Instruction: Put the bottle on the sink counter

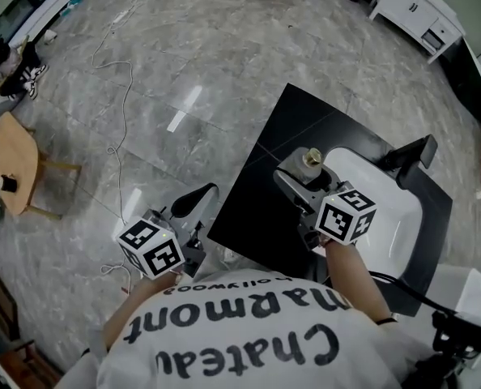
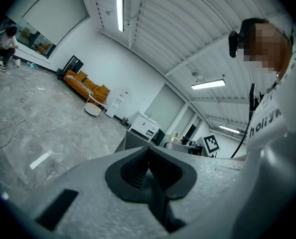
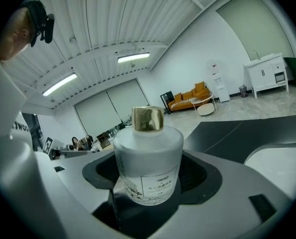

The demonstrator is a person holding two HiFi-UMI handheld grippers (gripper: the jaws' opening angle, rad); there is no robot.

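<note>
A frosted glass bottle (image 3: 148, 158) with a gold cap (image 1: 312, 158) stands upright between the jaws of my right gripper (image 1: 305, 175), which is shut on it. It hangs over the black sink counter (image 1: 285, 132), at the left rim of the white basin (image 1: 390, 209). In the right gripper view the bottle's label faces the camera, with my right gripper (image 3: 148, 185) holding its lower body. My left gripper (image 1: 197, 202) hovers over the floor left of the counter. Seen in its own view, the left gripper (image 2: 149, 169) is shut with nothing in it.
A black faucet (image 1: 415, 153) stands at the basin's far right. A wooden table (image 1: 14, 164) is at the far left, a white cabinet (image 1: 419, 10) at the back right, and cables (image 1: 121, 75) trail over the marble floor. An orange sofa (image 2: 85, 86) stands far off.
</note>
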